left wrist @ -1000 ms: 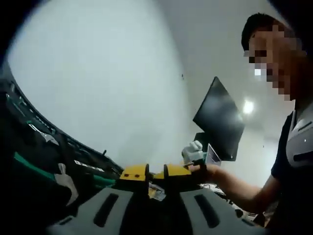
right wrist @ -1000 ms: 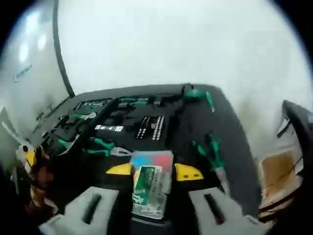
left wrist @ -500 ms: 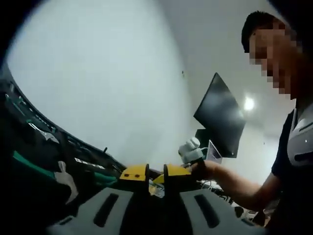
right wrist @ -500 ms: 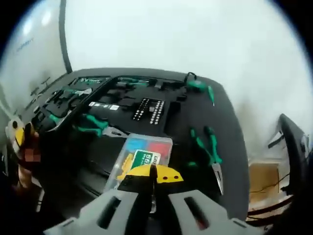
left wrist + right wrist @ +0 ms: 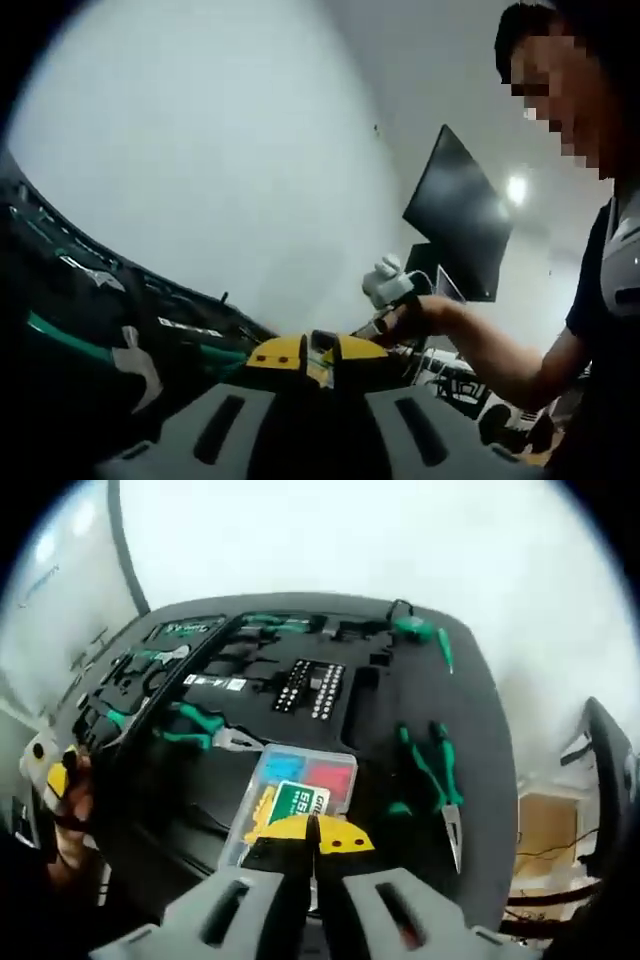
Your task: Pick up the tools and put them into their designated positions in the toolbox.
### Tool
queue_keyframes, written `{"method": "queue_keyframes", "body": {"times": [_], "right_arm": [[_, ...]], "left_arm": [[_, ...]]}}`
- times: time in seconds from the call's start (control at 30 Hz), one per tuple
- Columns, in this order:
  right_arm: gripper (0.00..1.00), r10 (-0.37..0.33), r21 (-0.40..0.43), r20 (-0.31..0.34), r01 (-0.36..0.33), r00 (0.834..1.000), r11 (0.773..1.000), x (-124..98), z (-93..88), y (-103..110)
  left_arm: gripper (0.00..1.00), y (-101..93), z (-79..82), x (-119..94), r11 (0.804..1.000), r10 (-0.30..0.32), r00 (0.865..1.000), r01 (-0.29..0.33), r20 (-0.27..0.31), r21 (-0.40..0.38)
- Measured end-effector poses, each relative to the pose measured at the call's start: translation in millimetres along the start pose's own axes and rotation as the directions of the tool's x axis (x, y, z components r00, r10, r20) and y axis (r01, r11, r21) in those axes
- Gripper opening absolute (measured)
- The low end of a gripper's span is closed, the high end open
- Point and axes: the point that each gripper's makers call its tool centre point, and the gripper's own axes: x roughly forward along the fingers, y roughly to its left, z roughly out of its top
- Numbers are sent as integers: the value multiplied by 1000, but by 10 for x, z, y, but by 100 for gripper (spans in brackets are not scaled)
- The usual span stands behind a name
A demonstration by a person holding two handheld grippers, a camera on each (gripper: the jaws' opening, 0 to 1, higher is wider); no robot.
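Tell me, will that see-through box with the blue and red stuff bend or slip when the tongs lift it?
The flat clear plastic box looks rigid, so it probably won't bend. Its smooth lid could be slippery. The right tongs appear shut on its near edge alone, so it might tilt or slide out when lifted.

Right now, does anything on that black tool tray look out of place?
Yes. Green-handled pliers lie loose on the flat right side of the toolbox, outside any slot, and a clear plastic case with a green label rests askew on the foam, under the shut right tongs.
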Motion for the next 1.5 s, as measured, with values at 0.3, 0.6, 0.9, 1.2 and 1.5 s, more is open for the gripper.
{"method": "queue_keyframes", "body": {"times": [0.3, 0.6, 0.9, 1.2, 1.5], "right_arm": [[0, 39, 29, 419, -56, 907, 998, -181, 246, 65], [0, -88, 2, 606, 109, 791, 994, -126, -93, 139], [0, -202, 51, 642, 221, 740, 974, -222, -30, 51], [0, -195, 56, 683, 216, 704, 975, -224, -102, 106], [0, -177, 137, 687, 114, 705, 984, -199, -33, -53]], "left_arm": [[14, -157, -107, 272, 993, 20, 995, -8, -100, 118], [13, -138, -305, 930, 968, 137, 976, -96, -169, 232], [5, -118, -765, 1863, 884, 187, 891, 31, -414, 467], [1, -76, -1372, 2274, 875, 123, 780, 207, -614, 438], [0, -65, -1448, 2255, 891, 120, 744, 211, -657, 402]]}}
